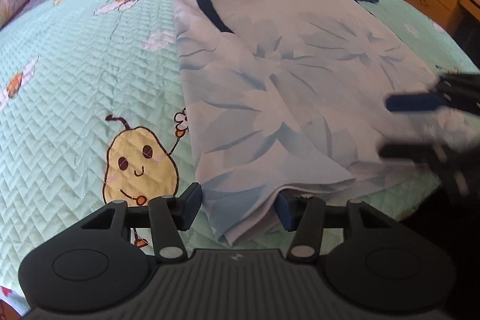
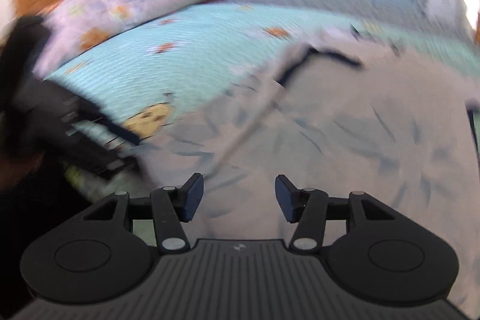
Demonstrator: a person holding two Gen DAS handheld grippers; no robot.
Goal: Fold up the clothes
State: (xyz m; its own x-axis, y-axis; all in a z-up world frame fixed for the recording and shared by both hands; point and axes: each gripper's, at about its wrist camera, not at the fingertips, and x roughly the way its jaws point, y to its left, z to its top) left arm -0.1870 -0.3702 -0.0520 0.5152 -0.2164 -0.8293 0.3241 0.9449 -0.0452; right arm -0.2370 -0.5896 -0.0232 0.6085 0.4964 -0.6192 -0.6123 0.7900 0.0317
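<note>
Straddling the shirt (image 1: 270, 86) hem at the bed (image 1: 75, 65) edge, my left claw (image 1: 238, 210) half-open, unclamped; closing shallow could drop a layer.

left claw (image 1: 238, 207) straddles the floral shirt's (image 1: 288, 86) hem on quilt (image 1: 75, 74).

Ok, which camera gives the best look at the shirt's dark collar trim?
The left wrist view: the collar trim is sharp there, and the whole shirt lies flat in view. The right wrist view shows the same trim, but smeared by motion blur.
</note>
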